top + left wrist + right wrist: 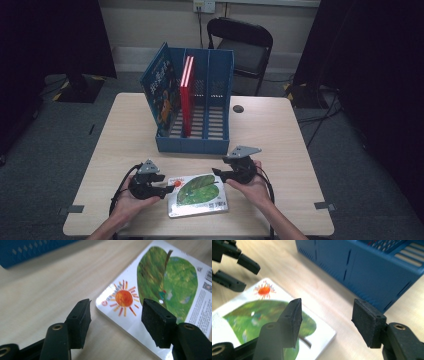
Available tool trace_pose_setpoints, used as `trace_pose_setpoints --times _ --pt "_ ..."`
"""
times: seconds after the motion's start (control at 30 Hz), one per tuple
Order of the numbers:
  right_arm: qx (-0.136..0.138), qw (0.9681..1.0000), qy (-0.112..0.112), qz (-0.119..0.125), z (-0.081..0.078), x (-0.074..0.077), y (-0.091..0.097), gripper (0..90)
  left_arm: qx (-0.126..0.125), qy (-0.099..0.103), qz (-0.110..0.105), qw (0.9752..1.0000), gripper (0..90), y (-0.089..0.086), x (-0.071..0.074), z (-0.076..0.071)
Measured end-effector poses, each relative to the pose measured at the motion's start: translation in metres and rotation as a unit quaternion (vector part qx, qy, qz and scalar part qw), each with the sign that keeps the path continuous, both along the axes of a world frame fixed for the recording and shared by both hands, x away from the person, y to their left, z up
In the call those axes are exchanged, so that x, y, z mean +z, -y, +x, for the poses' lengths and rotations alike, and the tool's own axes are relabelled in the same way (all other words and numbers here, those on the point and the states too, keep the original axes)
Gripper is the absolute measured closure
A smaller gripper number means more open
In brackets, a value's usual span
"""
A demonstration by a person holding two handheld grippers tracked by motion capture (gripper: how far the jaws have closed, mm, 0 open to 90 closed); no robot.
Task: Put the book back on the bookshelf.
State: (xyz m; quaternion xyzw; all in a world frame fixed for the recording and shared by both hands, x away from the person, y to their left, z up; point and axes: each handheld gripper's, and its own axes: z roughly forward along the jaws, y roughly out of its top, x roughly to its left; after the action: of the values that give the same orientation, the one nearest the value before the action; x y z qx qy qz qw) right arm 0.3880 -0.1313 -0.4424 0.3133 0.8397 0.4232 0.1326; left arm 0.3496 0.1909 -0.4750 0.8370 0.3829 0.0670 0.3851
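Flanking the leaf-cover book (197, 195), which lies flat on the table (280, 135) just in front of the blue file rack (192, 145), left gripper (167, 190) and right gripper (218, 173) both stand apart, clamping nothing. Two books already sit in rack; this one probably remains to be lifted and slotted.
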Motion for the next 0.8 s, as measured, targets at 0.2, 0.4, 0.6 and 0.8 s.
trace_pose_setpoints --times 0.2,0.4,0.6,0.8 --pt "0.007 0.9996 -0.022 -0.017 -0.021 -0.021 0.004 41.1 -0.001 -0.008 -0.013 0.9999 44.2 0.000 -0.002 -0.001" --pt "0.023 0.9990 -0.035 -0.015 -0.028 -0.030 0.008 40.7 -0.006 -0.026 -0.011 0.9996 46.9 0.004 -0.008 0.002" --pt "0.032 0.9976 -0.058 -0.022 -0.029 -0.039 0.005 36.6 -0.007 -0.019 -0.011 0.9997 46.1 0.004 -0.010 0.001" --pt "0.027 0.9960 -0.082 -0.020 -0.029 -0.042 0.005 25.8 -0.004 -0.022 -0.027 0.9994 47.6 0.006 -0.013 0.007"
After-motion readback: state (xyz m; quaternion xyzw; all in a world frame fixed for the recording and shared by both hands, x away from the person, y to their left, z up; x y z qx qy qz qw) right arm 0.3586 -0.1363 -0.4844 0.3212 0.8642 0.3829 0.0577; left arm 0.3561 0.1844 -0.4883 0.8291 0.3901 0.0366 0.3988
